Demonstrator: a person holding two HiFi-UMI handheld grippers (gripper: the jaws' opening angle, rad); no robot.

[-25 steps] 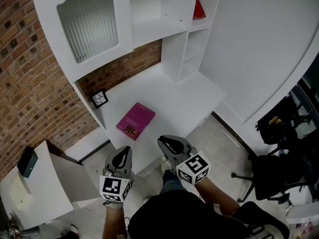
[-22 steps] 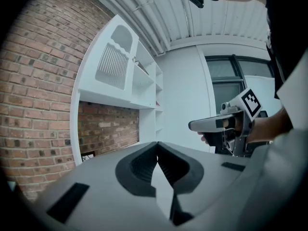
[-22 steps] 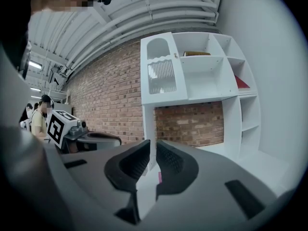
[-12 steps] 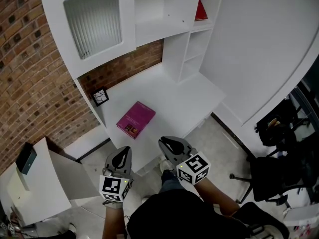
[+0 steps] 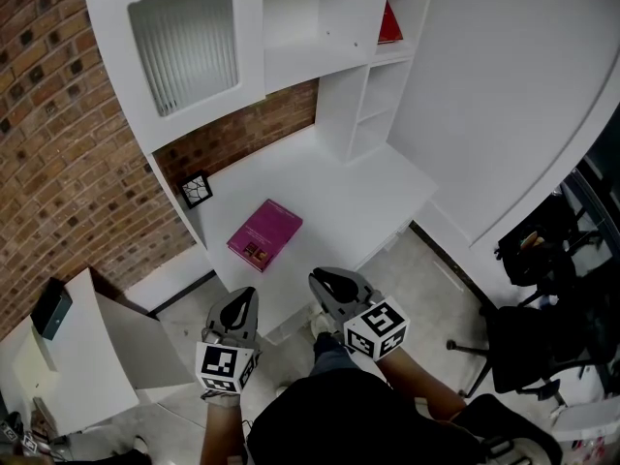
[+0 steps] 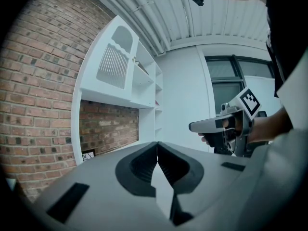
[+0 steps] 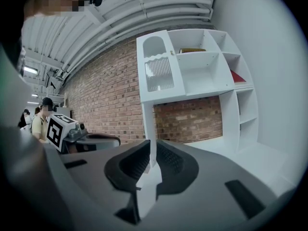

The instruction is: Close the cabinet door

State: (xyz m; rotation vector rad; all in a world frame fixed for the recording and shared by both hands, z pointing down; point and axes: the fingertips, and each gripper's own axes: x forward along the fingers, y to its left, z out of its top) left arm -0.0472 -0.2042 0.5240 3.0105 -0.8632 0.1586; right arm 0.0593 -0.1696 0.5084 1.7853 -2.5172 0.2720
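The white cabinet door (image 5: 184, 46) with a ribbed glass pane hangs at the upper left of the white desk hutch (image 5: 320, 27); it also shows in the left gripper view (image 6: 115, 64) and the right gripper view (image 7: 159, 71). Whether it lies flush against the frame I cannot tell. Both grippers are held low in front of the desk, well short of the door. My left gripper (image 5: 242, 295) (image 6: 157, 146) is shut with nothing in it. My right gripper (image 5: 325, 278) (image 7: 153, 148) is shut and empty too.
A magenta book (image 5: 264, 234) and a small framed picture (image 5: 195, 190) lie on the desk top (image 5: 329, 187). A red item (image 5: 387, 22) sits on an upper shelf. A white side table (image 5: 77, 366) stands at left, a black office chair (image 5: 528, 347) at right. Brick wall behind.
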